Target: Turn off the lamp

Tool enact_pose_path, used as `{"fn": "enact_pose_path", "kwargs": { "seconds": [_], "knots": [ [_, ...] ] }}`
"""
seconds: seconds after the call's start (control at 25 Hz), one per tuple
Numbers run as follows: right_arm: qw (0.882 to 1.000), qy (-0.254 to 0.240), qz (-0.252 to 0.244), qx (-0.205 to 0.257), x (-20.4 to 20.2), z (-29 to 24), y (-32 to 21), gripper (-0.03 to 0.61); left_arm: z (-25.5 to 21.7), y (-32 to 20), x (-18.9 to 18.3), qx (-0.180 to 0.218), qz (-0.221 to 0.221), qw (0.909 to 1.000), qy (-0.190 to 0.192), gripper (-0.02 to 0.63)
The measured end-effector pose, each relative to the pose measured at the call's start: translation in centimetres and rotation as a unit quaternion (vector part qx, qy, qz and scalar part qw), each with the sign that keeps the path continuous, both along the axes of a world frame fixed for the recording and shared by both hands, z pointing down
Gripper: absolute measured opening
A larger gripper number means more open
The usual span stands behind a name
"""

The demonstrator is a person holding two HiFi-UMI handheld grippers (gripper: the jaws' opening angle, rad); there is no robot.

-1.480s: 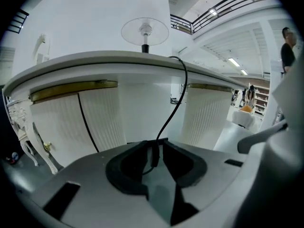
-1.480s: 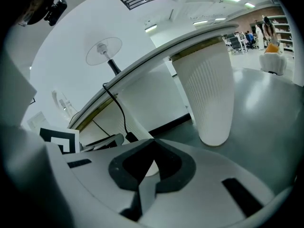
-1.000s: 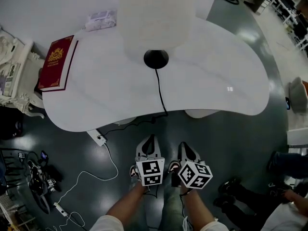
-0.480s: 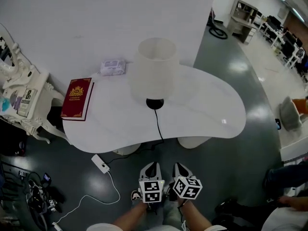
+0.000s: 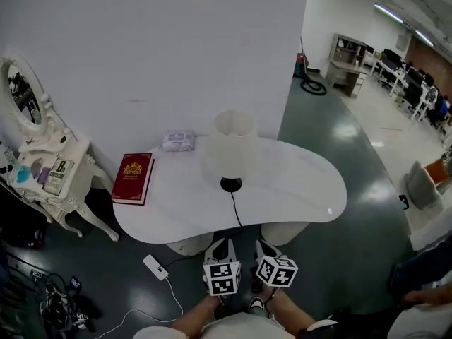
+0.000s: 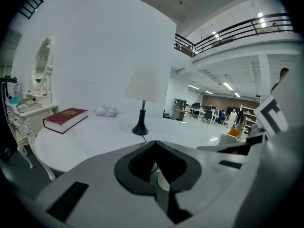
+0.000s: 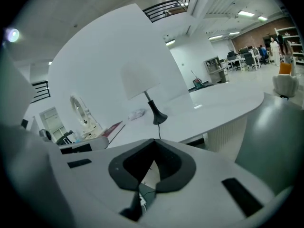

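Note:
The lamp [image 5: 233,145] has a white shade and a round black base [image 5: 231,184]; it stands at the middle of the white table [image 5: 304,182]. Its black cord [image 5: 236,216] runs over the table's near edge. Both grippers are held side by side in front of that edge, short of the table and pointing toward the lamp. My left gripper [image 5: 223,243] is shut with nothing in it, and my right gripper [image 5: 263,245] is shut and empty too. The left gripper view shows the lamp [image 6: 144,82] ahead beyond the closed tips [image 6: 154,143]. In the right gripper view the lamp [image 7: 139,80] is ahead above the closed tips [image 7: 154,140].
A red book [image 5: 134,177] lies at the table's left end, with a tissue pack [image 5: 176,141] behind it by the wall. A white vanity with an oval mirror [image 5: 44,162] stands at the left. On the floor under the table edge lies a power strip [image 5: 157,267] with a cable.
The head view has pulled up and back, so the lamp and table look smaller and farther. Both grippers have risen together and stay shut, side by side.

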State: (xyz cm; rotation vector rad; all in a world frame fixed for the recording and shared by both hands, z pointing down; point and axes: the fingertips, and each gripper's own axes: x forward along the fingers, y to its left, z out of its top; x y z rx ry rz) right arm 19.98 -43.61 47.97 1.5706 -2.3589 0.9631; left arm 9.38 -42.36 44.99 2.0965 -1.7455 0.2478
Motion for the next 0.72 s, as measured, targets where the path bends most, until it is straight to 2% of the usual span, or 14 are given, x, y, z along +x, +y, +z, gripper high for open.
{"fn": "enact_pose_path", "kwargs": {
  "seconds": [0.36,0.72],
  "knots": [
    [0.997,-0.011,-0.017,0.078,-1.3,-8.1,-1.9,-0.002,-6.2,-0.7,-2.2,0.046,-0.026,0.9986,-0.002,0.008],
    [0.997,-0.005,-0.006,0.078,-0.7,-8.1,-2.7,-0.002,-6.0,-0.9,-3.3,0.041,-0.037,0.9985,-0.007,0.007]
  ]
}}
